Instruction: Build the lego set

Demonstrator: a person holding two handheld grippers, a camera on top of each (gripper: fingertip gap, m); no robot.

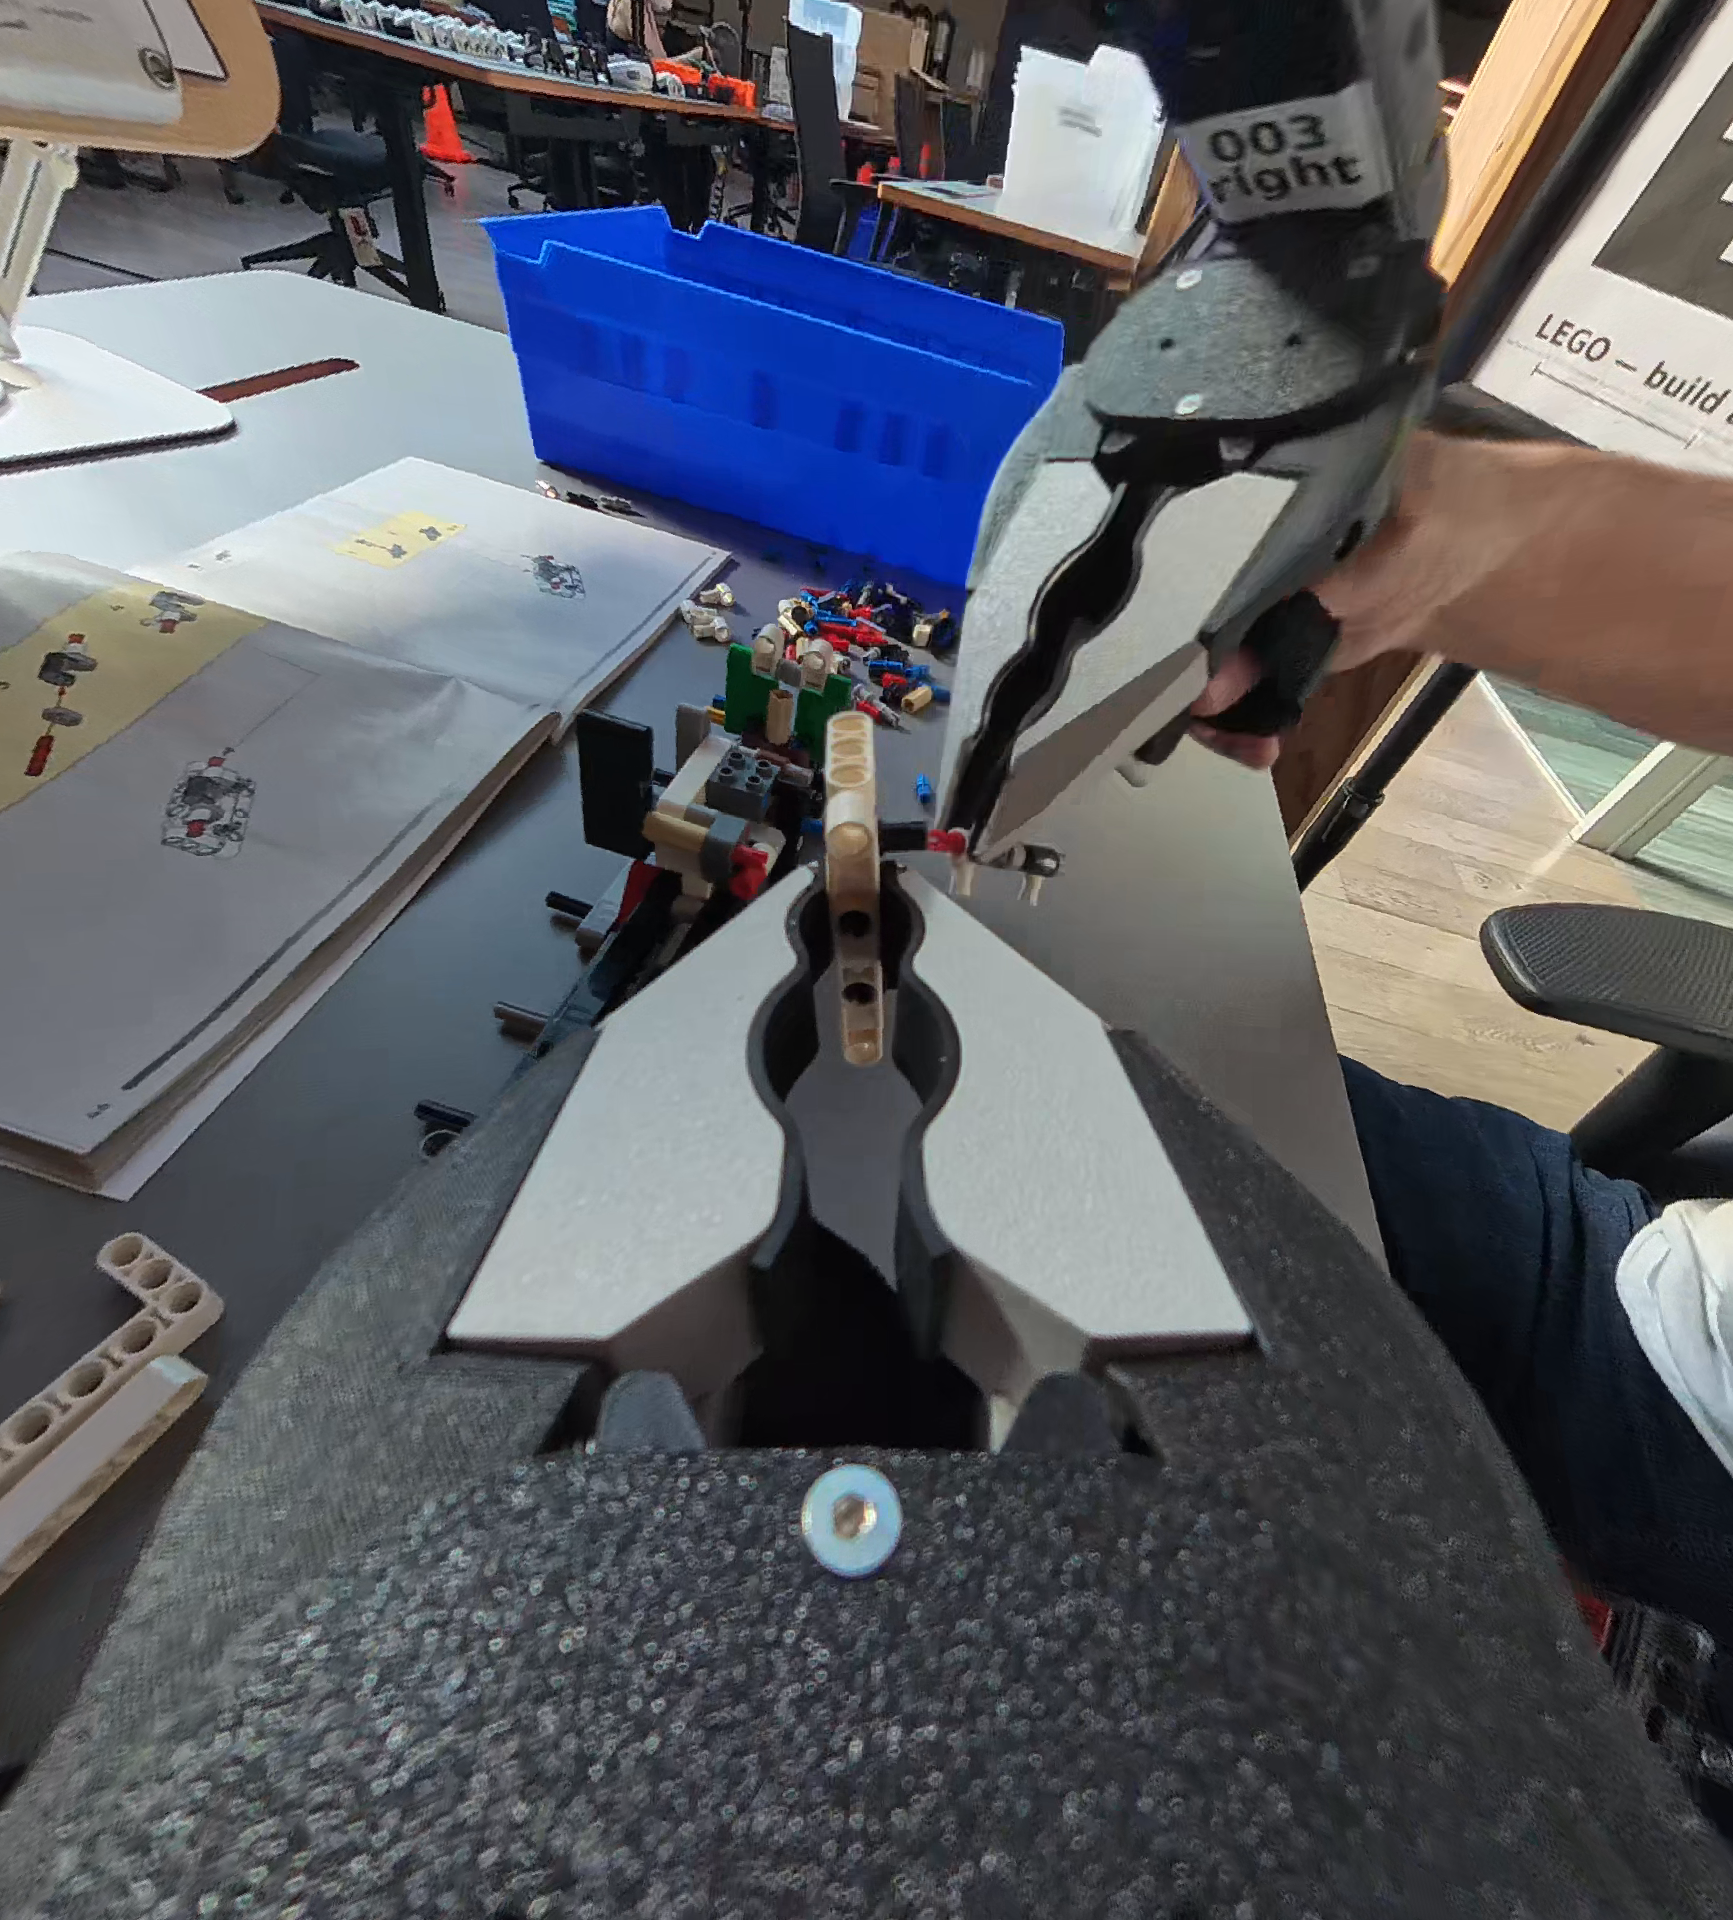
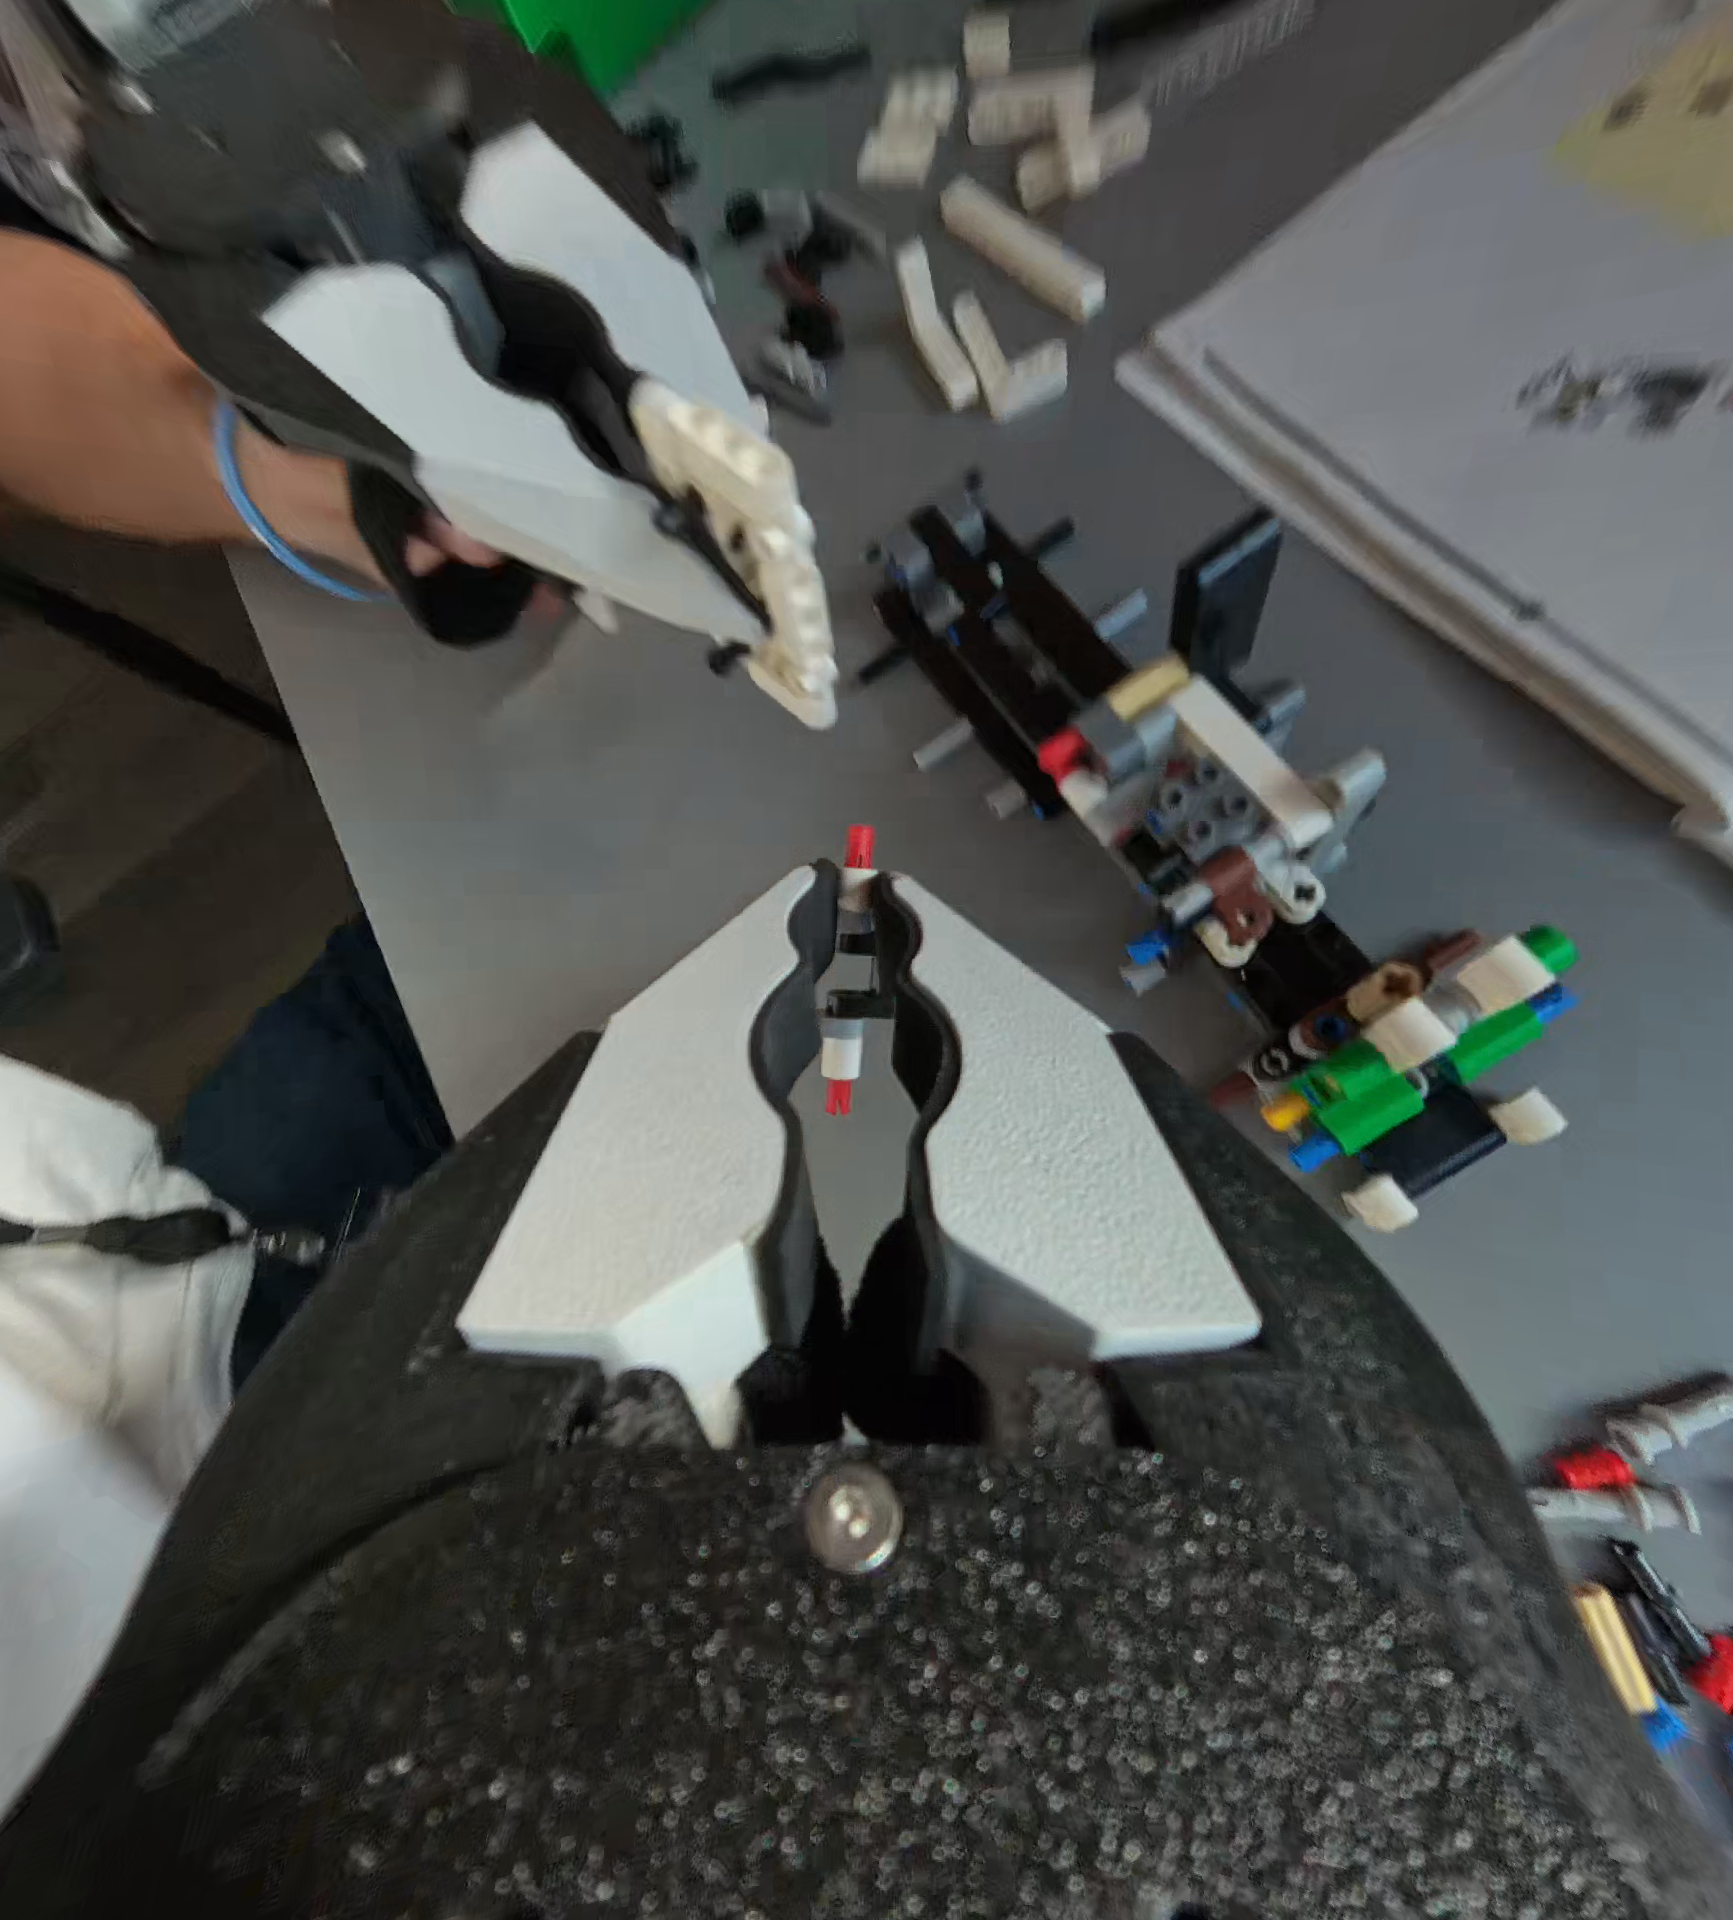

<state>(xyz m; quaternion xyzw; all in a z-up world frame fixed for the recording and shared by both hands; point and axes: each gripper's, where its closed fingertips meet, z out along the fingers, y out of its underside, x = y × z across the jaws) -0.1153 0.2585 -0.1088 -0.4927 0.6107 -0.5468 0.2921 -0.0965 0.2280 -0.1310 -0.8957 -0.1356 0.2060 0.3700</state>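
Observation:
My left gripper (image 1: 854, 883) is shut on a cream beam with holes (image 1: 849, 821). The beam stands upright between the pads and sticks out past the tips. The beam also shows in the right wrist view (image 2: 779, 561). My right gripper (image 2: 857, 883) is shut on a small piece: a red axle with white bushes and a black connector (image 2: 854, 977). In the left wrist view the right gripper (image 1: 971, 847) holds this piece just right of the beam, its red tip close to a black pin on the beam's side. A part-built black model (image 1: 716, 821) (image 2: 1153, 769) lies on the dark table beside both.
A green, white and black sub-assembly (image 2: 1413, 1049) lies at the model's end. An open instruction booklet (image 1: 218, 779) lies to the left, and a blue bin (image 1: 779, 384) stands behind it. Loose pins (image 1: 872, 634) (image 2: 1693, 1558) and cream beams (image 1: 83, 1371) are scattered about. The table edge (image 1: 1298, 894) and a chair (image 1: 1672, 987) are at the right. My hands' fingertips stand some 5 cm from each other.

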